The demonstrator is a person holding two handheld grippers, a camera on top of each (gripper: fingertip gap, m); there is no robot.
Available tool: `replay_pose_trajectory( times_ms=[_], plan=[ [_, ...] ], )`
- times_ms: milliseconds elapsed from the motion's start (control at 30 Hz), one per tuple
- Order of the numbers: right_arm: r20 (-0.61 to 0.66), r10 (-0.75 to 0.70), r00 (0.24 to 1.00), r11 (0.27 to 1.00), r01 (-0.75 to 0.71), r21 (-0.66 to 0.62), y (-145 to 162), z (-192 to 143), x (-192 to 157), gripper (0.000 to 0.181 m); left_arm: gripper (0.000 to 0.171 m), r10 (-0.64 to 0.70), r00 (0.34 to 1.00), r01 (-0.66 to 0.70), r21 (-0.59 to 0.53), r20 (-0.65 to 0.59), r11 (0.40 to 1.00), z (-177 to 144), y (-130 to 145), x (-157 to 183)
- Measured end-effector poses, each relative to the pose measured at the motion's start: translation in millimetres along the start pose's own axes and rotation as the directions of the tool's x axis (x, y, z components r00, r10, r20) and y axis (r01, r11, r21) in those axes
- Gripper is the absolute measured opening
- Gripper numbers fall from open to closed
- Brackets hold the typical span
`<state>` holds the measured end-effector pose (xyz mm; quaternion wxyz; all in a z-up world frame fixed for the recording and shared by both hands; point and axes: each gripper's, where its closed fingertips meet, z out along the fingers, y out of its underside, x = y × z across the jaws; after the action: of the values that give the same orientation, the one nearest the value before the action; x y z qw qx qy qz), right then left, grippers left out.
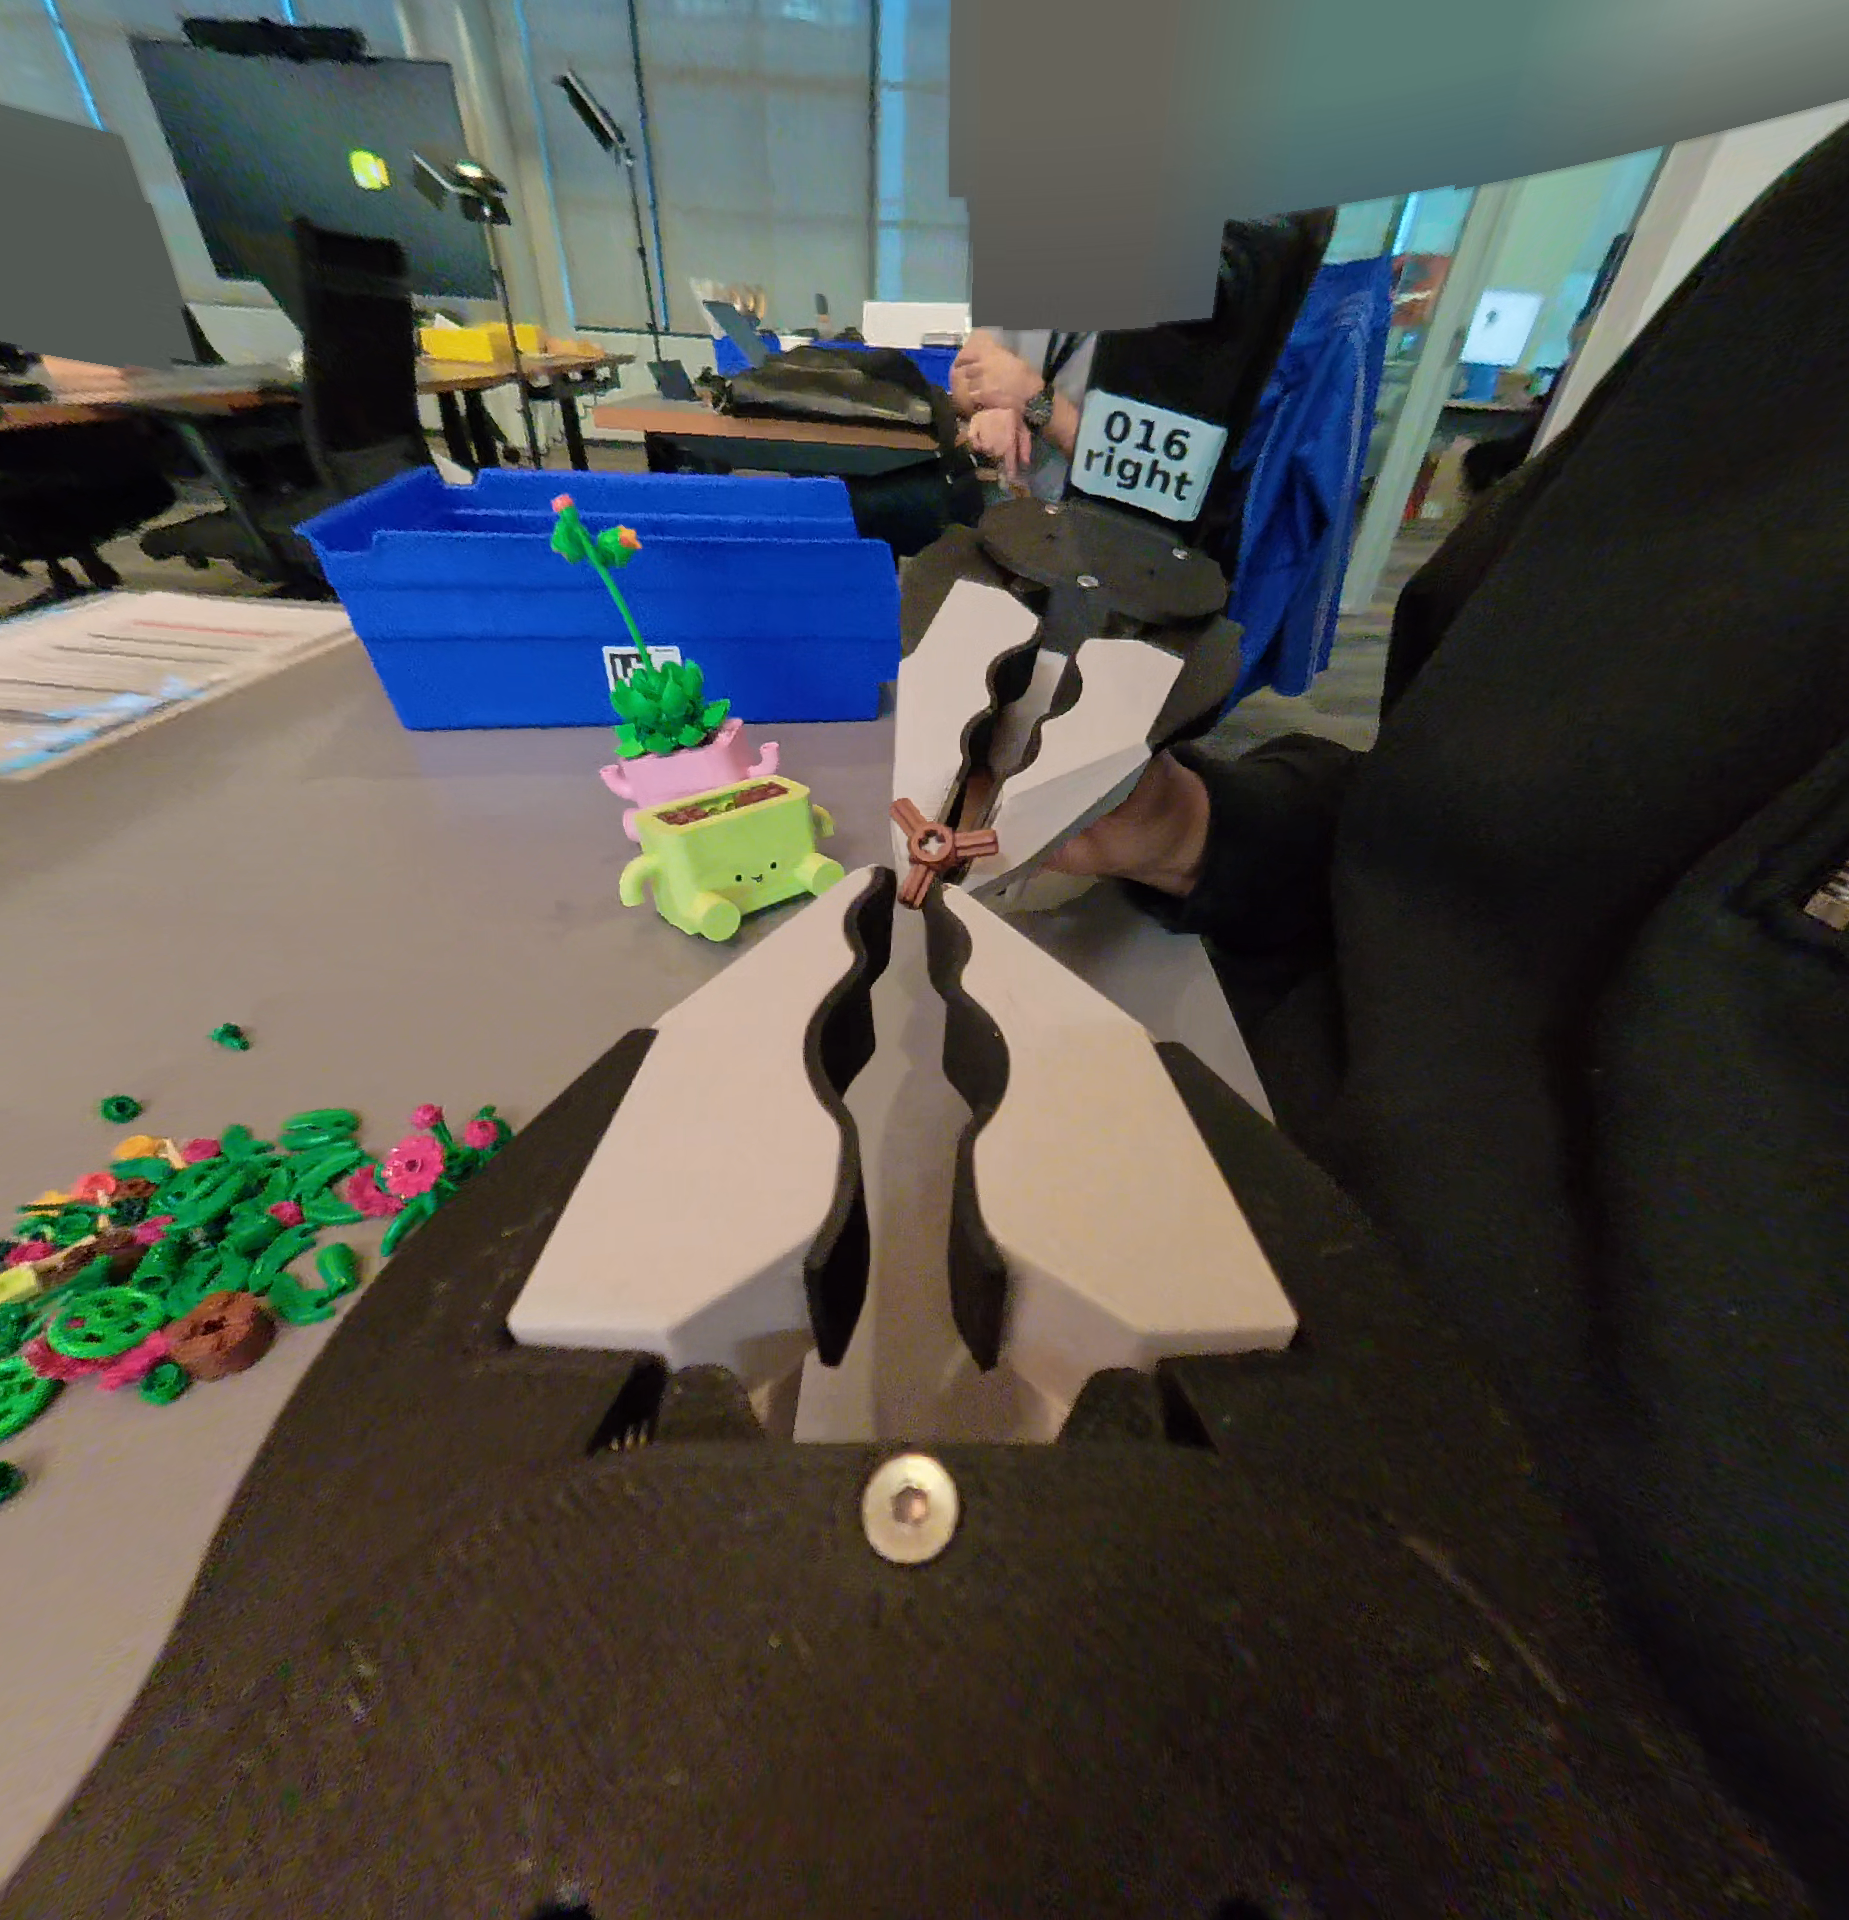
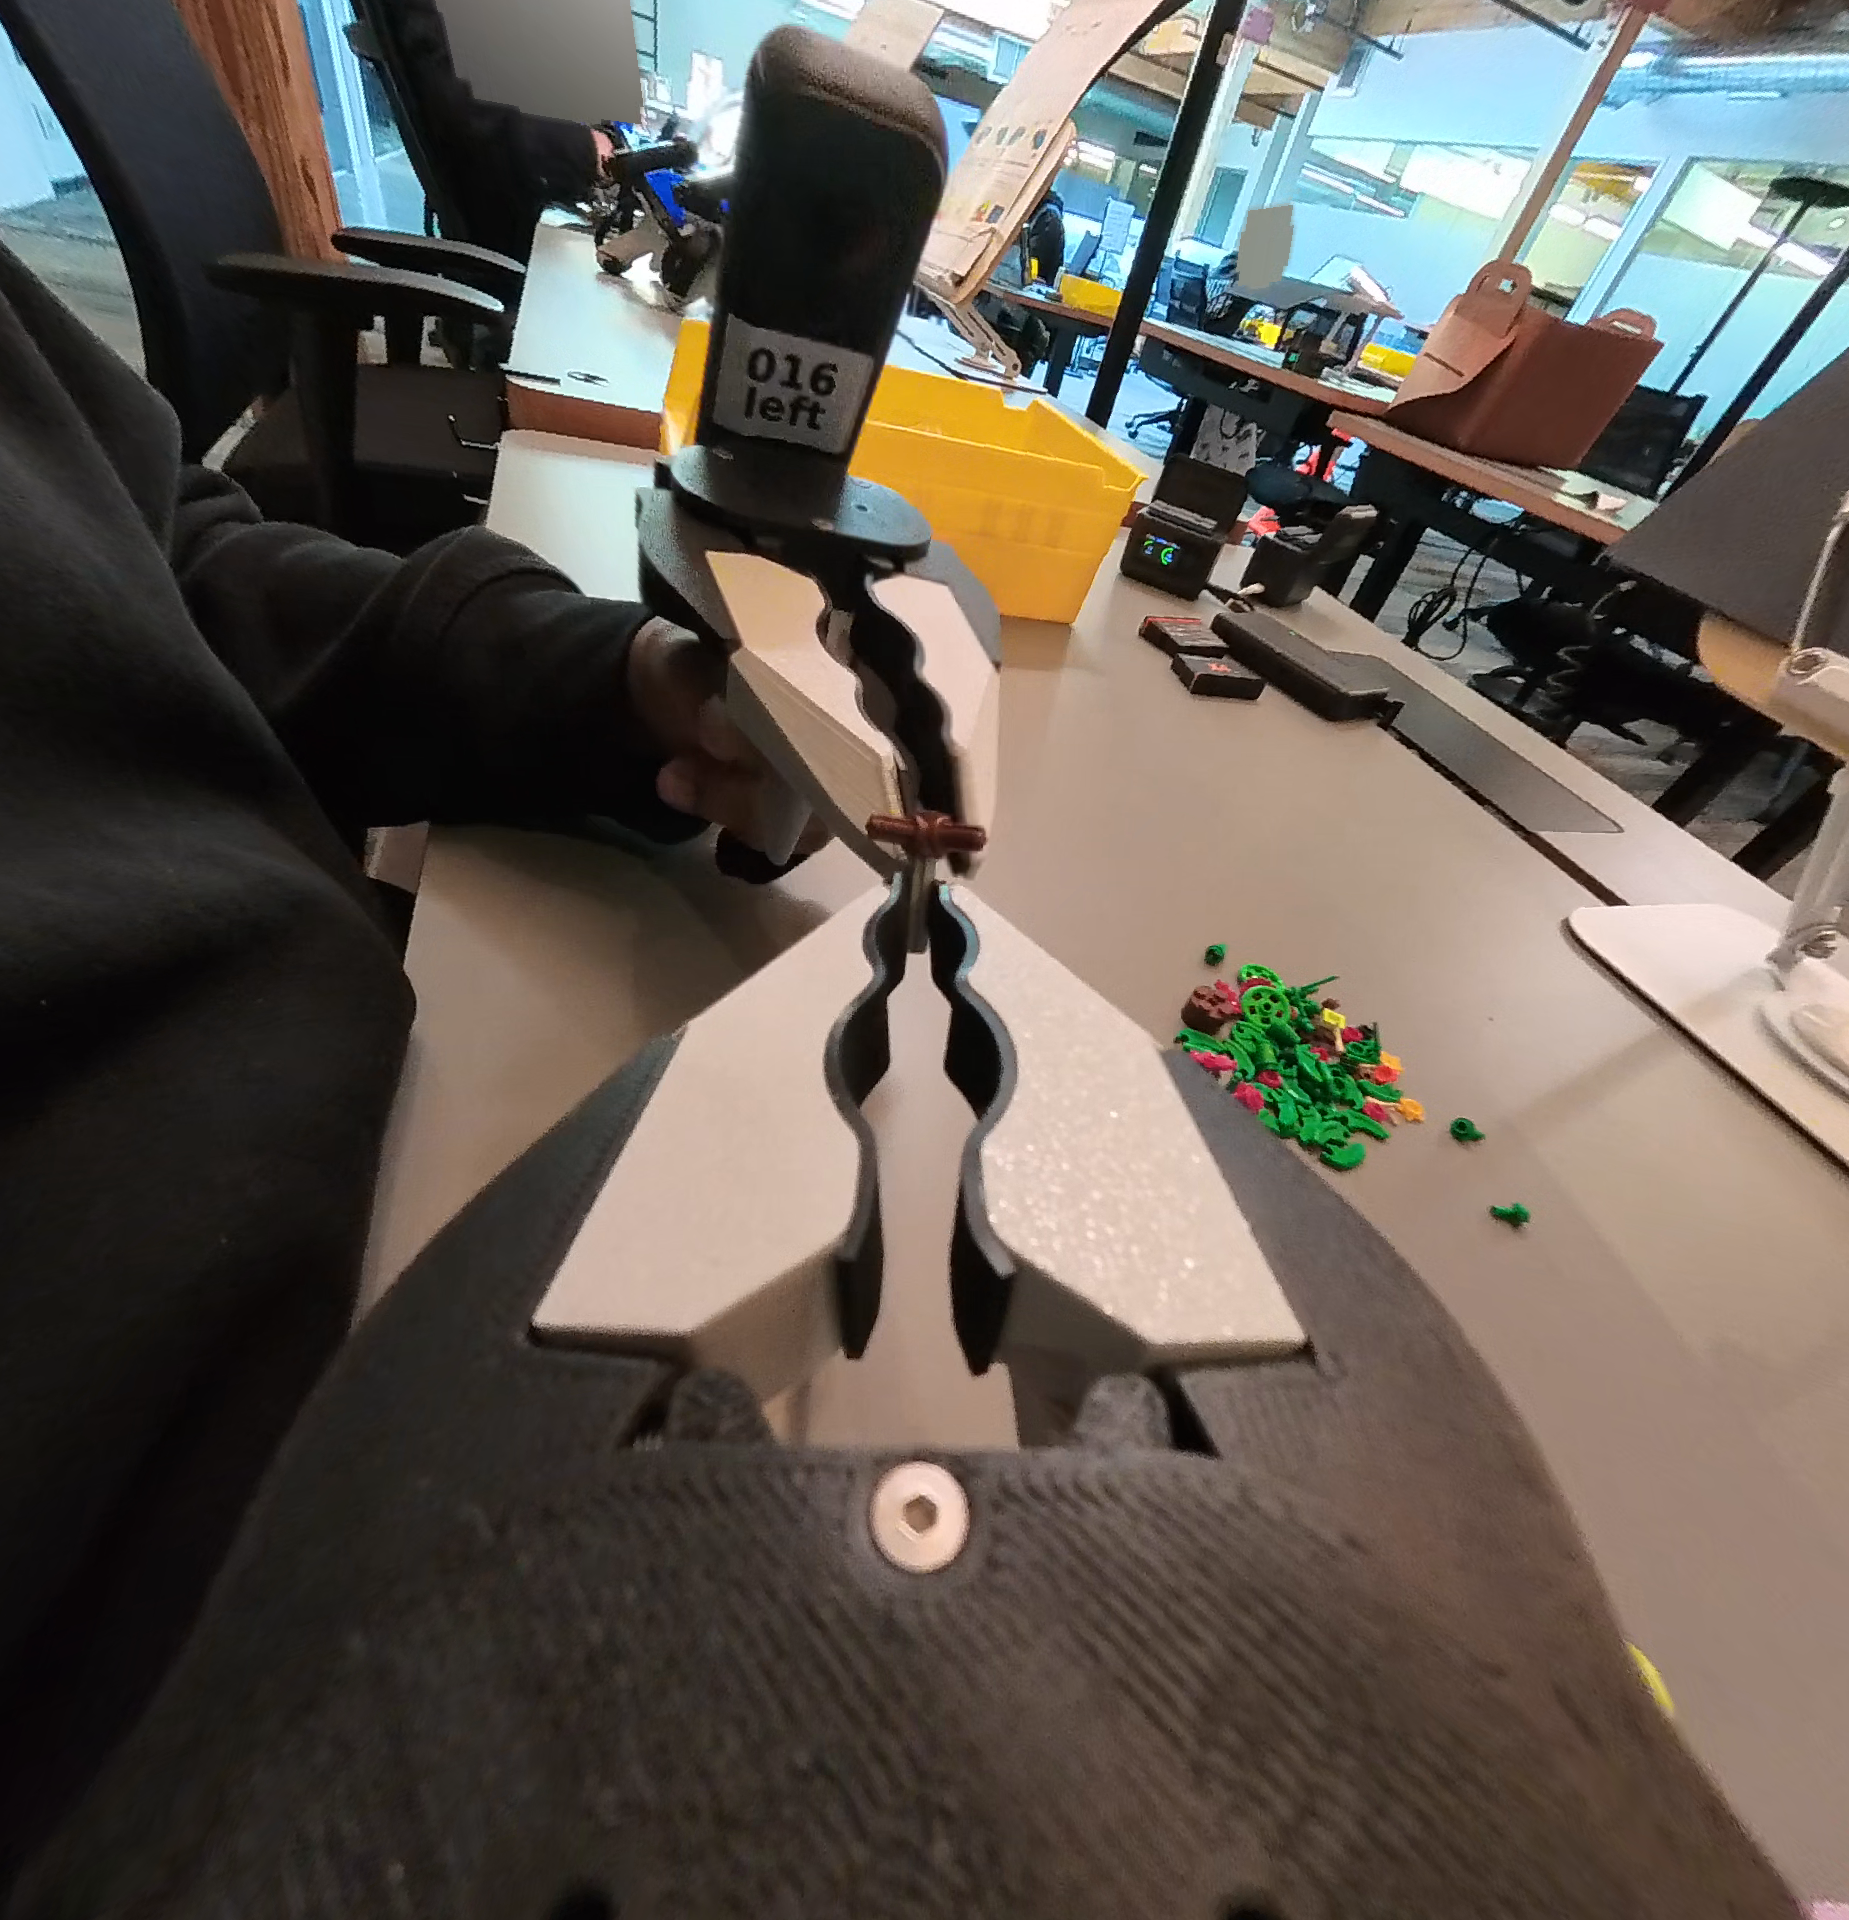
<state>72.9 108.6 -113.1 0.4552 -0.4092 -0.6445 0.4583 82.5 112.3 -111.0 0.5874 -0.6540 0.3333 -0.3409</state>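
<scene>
My left gripper [image 1: 912,896] is shut on one arm of a small brown three-armed piece [image 1: 932,847], held above the grey table [image 1: 380,935]. My right gripper [image 1: 964,831] meets it tip to tip from the upper right. In the right wrist view my right gripper [image 2: 912,896] is shut on a thin grey pin [image 2: 916,914] that joins the brown piece [image 2: 925,831]. The left gripper [image 2: 925,805] comes down onto that piece from above. A lime-green toy pot [image 1: 733,862] and a pink pot with a green plant [image 1: 681,764] stand just left of the tips.
A pile of green, pink and brown small pieces [image 1: 172,1257] lies at the left, also seen in the right wrist view [image 2: 1299,1060]. A blue bin [image 1: 608,603] stands behind the pots. A yellow bin [image 2: 993,488], black devices [image 2: 1273,655] and a white lamp base [image 2: 1720,997] are on the table. The tips of both grippers are at nearly the same place.
</scene>
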Motion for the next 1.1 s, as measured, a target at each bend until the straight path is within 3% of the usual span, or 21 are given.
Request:
replay_pose_trajectory(
  times_ms=[333, 400, 467, 633, 1100],
  plan=[
    [-0.01, -0.046, 0.999, 0.999, 0.047, 0.009, -1, -1, -3, 0.003, 0.006, -0.09, 0.996, 0.09, 0.0, -0.025, 0.996, -1, 1, 0],
    [0.018, -0.034, 0.999, 0.999, 0.033, 0.037, -5, -2, -6, 0.003, 0.014, -0.104, 0.994, 0.105, 0.01, -0.044, 0.994, -2, -1, 1],
    [0.039, -0.025, 0.999, 0.997, 0.022, 0.069, -10, -3, -9, 0.003, 0.033, -0.097, 0.994, 0.097, 0.02, -0.041, 0.995, -5, -3, -1],
    [0.053, 0.022, 0.998, 0.99, -0.029, 0.136, -20, -10, -6, 0.002, 0.037, -0.077, 0.996, 0.079, 0.059, -0.047, 0.995, -10, -11, 2],
    [-0.034, -0.067, 0.997, 0.998, 0.067, 0.015, -1, 7, -1, 0.003, 0.051, -0.034, 0.999, 0.034, 0.011, -0.024, 0.999, 1, -3, 7]
  ],
)
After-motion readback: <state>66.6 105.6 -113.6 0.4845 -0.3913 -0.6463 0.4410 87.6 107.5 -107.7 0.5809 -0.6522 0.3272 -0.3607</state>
